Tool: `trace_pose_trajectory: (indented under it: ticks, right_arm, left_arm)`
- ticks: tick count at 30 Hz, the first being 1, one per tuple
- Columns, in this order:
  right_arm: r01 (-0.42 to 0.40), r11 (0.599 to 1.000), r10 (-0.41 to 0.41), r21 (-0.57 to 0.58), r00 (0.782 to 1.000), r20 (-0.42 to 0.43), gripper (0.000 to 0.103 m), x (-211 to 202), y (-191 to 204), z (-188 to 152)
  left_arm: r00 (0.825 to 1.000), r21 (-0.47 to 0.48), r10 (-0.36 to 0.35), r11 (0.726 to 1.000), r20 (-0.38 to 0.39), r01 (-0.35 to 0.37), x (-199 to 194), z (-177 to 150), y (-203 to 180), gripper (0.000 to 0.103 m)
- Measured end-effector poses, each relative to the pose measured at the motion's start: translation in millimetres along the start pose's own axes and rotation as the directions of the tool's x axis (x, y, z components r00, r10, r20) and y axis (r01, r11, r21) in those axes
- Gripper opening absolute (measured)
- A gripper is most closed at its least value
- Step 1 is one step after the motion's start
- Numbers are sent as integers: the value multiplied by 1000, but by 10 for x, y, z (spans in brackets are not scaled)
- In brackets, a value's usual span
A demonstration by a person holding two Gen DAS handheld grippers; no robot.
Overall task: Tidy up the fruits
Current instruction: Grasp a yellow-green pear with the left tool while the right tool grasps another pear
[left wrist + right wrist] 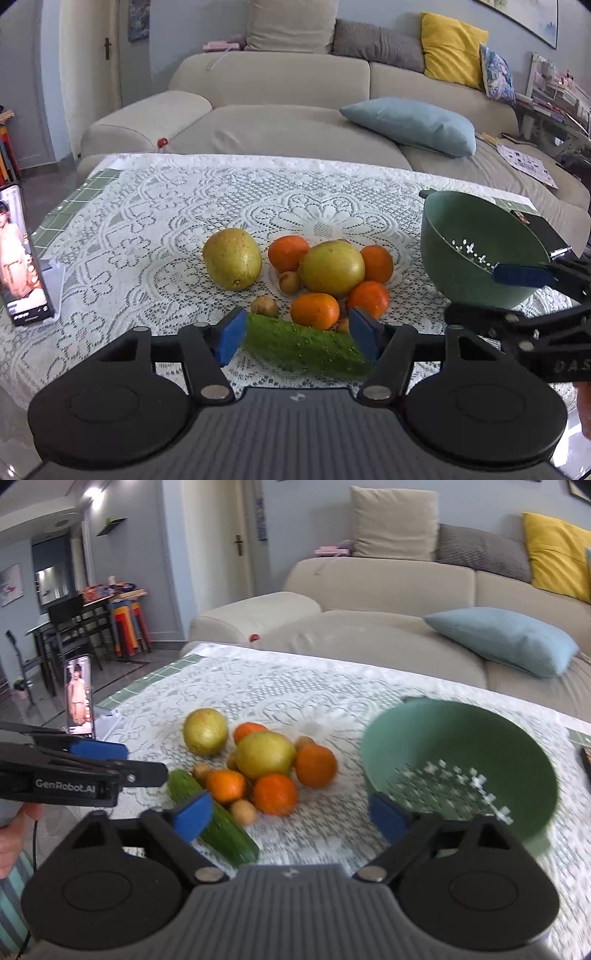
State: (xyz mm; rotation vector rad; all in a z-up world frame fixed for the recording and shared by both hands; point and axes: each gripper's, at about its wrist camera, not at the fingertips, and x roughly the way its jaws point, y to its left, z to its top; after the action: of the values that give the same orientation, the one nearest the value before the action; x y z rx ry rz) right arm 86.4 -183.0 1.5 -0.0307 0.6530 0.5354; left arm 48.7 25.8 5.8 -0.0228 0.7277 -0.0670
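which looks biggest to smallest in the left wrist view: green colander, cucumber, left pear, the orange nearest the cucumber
1. green colander
2. cucumber, though it lies nearest the camera, which inflates it
3. left pear, close to the cucumber in apparent size, so that order is unsure
4. orange nearest the cucumber, clearly smallest

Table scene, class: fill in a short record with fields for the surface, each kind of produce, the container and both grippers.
surface: white lace cloth
large fruit: two yellow-green fruits, one apart on the left
citrus: four oranges, clustered round the other large fruit
small fruit: several small brown fruits in the pile
vegetable: cucumber, nearest the cameras
container: green perforated bowl, empty, right of the pile
left gripper: open, over the cucumber
right gripper: open, by the bowl's near rim
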Motion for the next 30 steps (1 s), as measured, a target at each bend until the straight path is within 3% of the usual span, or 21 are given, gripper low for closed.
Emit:
trace_pose_trajectory:
  ticks: [3, 6, 11, 18, 30]
  right_arm:
    - [-55, 998, 55, -32, 998, -4, 72, 157, 36, 91]
    - [-86, 994, 85, -61, 996, -17, 71, 317, 103, 179]
    - [-96, 990, 91, -100, 994, -58, 71, 656, 204, 319]
    - [-65, 988, 50, -141, 993, -107, 77, 1085, 227, 385]
    - [-68, 978, 44, -195, 991, -123, 77, 1340, 263, 367]
  left_arm:
    - [1000, 24, 8, 1000, -15, -8, 112, 66, 47, 64]
    - [999, 4, 14, 1000, -29, -14, 251, 162, 151, 63]
    - [997, -12, 67, 998, -38, -68, 523, 292, 343, 71]
    - [1000, -49, 18, 999, 4, -18, 749, 288, 547, 82]
    - [1000, -83, 13, 996, 10, -12, 990, 288, 614, 83]
